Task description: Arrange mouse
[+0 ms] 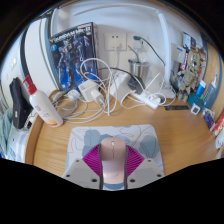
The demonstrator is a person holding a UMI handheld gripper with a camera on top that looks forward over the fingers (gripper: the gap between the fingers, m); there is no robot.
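A pale pink mouse [113, 160] sits between my gripper's [113, 150] two fingers, its nose pointing away from me. Both magenta pads [92, 160] press against its sides, so the gripper is shut on it. Beneath it lies a light patterned mouse mat [152, 141] on the wooden desk [185, 128]. Whether the mouse rests on the mat or hangs just above it I cannot tell.
A tangle of white cables [100, 82] and a white power strip [150, 98] lie beyond the mat. A box with a robot picture [72, 48] leans on the wall. A white device [46, 108] lies at the left, small items [200, 85] at the right.
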